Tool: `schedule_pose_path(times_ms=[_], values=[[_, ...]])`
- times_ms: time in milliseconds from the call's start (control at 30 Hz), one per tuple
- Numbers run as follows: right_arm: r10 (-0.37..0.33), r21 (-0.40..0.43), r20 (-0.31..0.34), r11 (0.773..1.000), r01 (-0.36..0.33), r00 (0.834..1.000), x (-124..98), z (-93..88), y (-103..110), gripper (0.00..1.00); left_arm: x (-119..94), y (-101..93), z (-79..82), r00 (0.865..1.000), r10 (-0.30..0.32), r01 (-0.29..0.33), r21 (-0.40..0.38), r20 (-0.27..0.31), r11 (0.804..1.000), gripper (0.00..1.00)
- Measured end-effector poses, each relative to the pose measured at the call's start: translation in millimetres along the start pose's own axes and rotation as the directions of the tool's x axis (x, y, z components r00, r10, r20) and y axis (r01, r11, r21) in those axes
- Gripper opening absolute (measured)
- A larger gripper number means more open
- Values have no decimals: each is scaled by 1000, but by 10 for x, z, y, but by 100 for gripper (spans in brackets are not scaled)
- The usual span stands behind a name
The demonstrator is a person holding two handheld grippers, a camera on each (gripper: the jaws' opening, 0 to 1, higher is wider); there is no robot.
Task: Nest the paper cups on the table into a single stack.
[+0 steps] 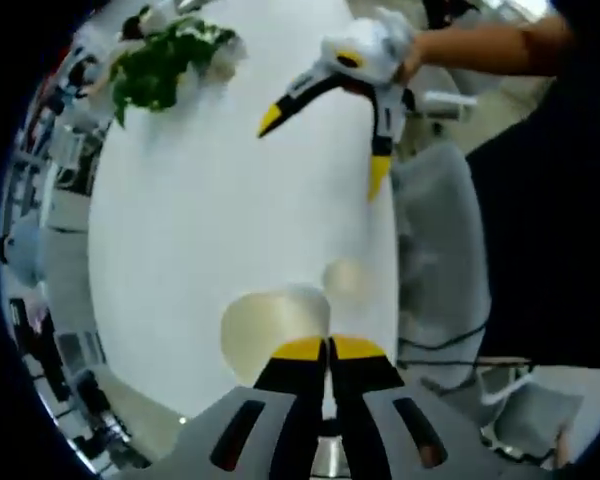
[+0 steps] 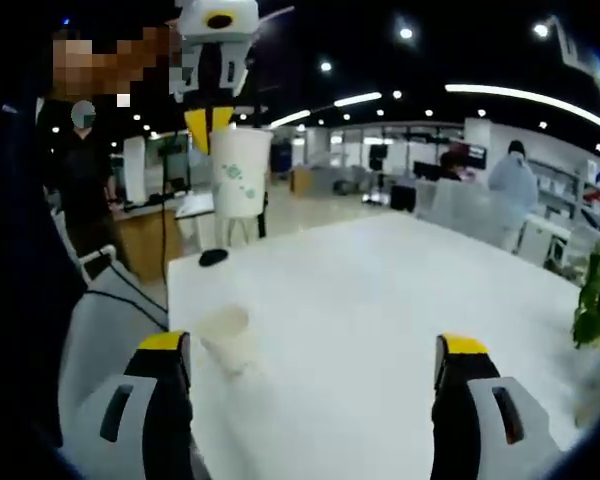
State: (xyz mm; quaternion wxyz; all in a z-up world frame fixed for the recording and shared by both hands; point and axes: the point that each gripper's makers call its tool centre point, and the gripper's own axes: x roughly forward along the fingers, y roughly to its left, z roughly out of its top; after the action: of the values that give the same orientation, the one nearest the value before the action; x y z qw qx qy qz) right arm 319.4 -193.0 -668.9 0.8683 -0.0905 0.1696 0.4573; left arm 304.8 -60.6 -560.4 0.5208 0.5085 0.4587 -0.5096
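We see the left gripper (image 1: pixel 329 347) at lower centre of its own view, jaws pinched together on the rim of a paper cup (image 1: pixel 274 326); the cup's green print is unreadable; right gripper (image 2: pixel 313 356) jaws spread wide, holding nothing; a second cup (image 2: pixel 227 337) lies on the white table (image 2: pixel 380 290) at lower left.

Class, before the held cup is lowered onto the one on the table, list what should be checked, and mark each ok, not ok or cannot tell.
1. Left gripper shut on the held cup: ok.
2. Held cup upright, mouth up: ok.
3. Cup on the table standing upright: cannot tell, blurred.
4. Right gripper open and holding nothing: ok.
5. Held cup directly above the cup on the table: cannot tell.
6. Plant away from both cups: ok.
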Motion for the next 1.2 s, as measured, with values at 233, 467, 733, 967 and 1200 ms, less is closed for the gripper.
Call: schedule_pose_path(times_ms=[233,467,733,967,1200], values=[[-9,48,30,999,8,1000,-39,3,3,100,49,-44,84,1000,-7,7,-8,22,1000,0],[-17,52,28,999,15,999,-62,-17,-15,100,165,-103,58,1000,-21,22,-15,22,1000,0],[-13,61,18,998,12,1000,-32,-72,21,100,331,-219,30,998,-52,53,-42,28,998,0],[-6,57,12,998,6,1000,-16,-85,52,100,467,-265,56,997,-66,69,-60,41,996,0],[-10,68,13,998,9,1000,-33,-102,49,100,636,-319,45,997,-72,75,-67,39,995,0]])
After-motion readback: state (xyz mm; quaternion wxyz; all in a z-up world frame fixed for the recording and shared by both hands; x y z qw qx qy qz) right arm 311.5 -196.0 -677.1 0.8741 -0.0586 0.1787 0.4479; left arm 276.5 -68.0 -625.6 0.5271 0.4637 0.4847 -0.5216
